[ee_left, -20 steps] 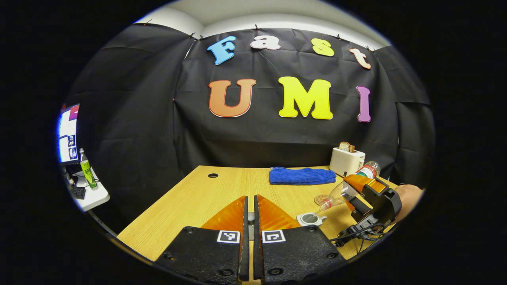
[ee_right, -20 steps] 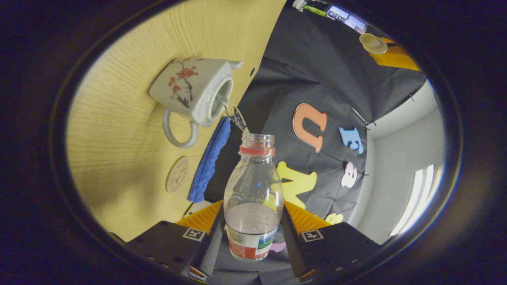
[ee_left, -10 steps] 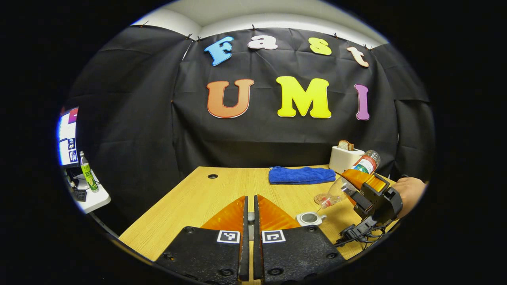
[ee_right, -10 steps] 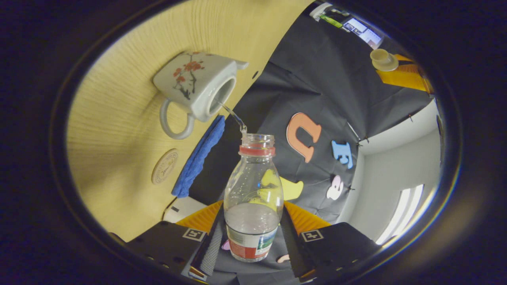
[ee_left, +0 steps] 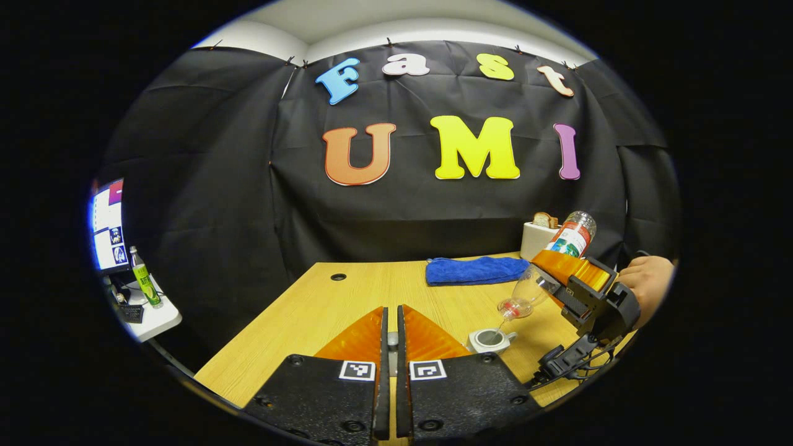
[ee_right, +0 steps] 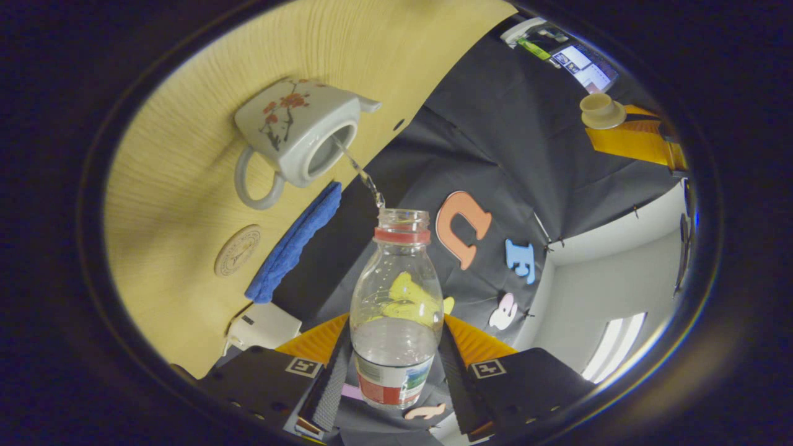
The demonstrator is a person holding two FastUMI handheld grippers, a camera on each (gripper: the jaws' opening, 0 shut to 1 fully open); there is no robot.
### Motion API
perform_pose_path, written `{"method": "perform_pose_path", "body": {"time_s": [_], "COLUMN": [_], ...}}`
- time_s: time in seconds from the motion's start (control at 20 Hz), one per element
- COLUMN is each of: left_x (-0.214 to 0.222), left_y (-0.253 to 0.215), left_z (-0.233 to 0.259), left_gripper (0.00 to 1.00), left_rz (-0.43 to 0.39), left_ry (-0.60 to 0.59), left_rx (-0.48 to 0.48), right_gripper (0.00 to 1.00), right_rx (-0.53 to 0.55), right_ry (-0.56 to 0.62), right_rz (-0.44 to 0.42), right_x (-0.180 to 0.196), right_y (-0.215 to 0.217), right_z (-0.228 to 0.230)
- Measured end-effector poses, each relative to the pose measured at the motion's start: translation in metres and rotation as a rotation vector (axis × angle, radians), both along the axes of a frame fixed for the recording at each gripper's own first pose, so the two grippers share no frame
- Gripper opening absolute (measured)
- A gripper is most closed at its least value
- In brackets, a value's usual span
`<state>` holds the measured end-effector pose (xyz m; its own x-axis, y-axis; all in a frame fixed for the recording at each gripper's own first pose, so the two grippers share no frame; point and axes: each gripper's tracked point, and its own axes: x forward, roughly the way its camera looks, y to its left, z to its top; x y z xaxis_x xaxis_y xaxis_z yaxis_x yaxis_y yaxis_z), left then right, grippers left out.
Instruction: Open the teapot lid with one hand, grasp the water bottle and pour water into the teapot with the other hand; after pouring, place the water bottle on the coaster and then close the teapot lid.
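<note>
water bottle [ee_right: 396, 322] is clamped in the right tool [ee_right: 396, 371], tipped so a thin stream lands in the open teapot [ee_right: 297, 139] on the surface [ee_left: 310, 310]; the left tool [ee_left: 389, 347], nearly shut, holds the lid [ee_right: 598, 110] aside.

This was a staged recording booth in an office or lab, not a real kitchen. Black cloth wall [ee_left: 433, 210] hung pinned w/ clips under a plain white ceiling. One wooden desk [ee_left: 310, 316] w/ a cable hole carried home props: toaster [ee_left: 538, 238], blue towel [ee_left: 476, 271]. Off to the side, a lit monitor [ee_left: 106, 224] stood on a white side table [ee_left: 155, 317] w/ a green bottle [ee_left: 144, 284].
</note>
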<state>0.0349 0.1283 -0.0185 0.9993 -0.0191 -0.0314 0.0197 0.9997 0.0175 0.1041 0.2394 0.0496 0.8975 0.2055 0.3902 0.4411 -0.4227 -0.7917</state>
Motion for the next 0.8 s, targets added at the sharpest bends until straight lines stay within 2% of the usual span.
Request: {"method": "perform_pose_path", "body": {"time_s": [0.5,0.8], "left_x": [0.002,0.002], "left_y": [0.008,0.008], "left_z": [-0.004,-0.004], "left_gripper": [0.06,0.06], "left_rz": [0.016,0.014], "left_ry": [0.018,0.019], "left_rx": [-0.015,-0.015], "right_gripper": [0.72,0.72], "right_rx": [-0.09,-0.082], "right_ry": [-0.035,-0.049], "right_rz": [0.007,0.014], "right_x": [-0.003,-0.003], "right_y": [0.011,0.012], "right_z": [0.014,0.019]}}
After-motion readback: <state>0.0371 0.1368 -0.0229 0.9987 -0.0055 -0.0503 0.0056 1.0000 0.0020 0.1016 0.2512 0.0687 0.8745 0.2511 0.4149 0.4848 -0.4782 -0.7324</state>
